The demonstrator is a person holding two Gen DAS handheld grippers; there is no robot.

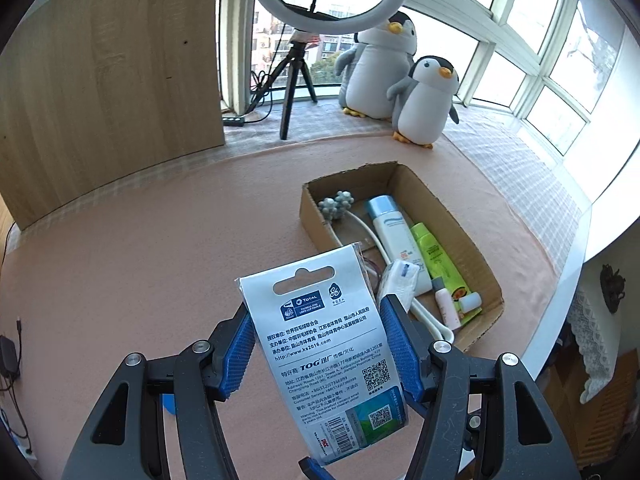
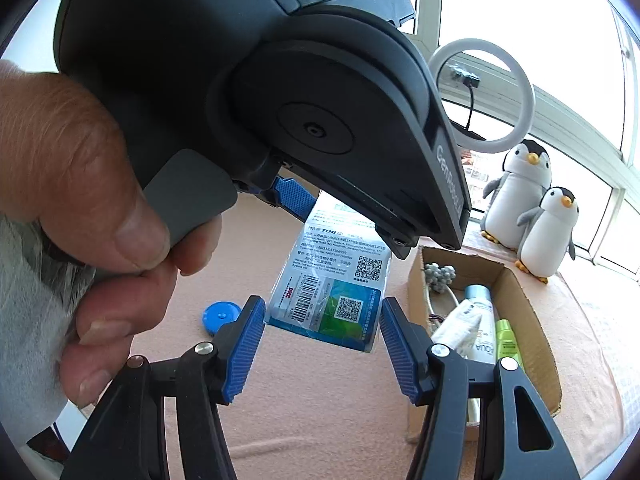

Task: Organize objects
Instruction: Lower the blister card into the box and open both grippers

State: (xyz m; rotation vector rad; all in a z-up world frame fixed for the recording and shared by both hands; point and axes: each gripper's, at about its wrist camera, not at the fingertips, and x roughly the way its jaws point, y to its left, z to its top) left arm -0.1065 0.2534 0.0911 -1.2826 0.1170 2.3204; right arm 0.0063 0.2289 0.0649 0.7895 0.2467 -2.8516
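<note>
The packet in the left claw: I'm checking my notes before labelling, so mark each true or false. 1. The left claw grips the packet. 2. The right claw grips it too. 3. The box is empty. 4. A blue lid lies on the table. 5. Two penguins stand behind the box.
1. True: the left claw clamps the packet.
2. False: the right claw stands open, empty.
3. False: the box holds bottles and tubes.
4. True: blue lid.
5. True: penguins.

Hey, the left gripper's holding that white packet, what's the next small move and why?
Probably carry the white packet, clamped in the left gripper, right over the cardboard box; the packet hangs above pink cloth short of the box.
</note>
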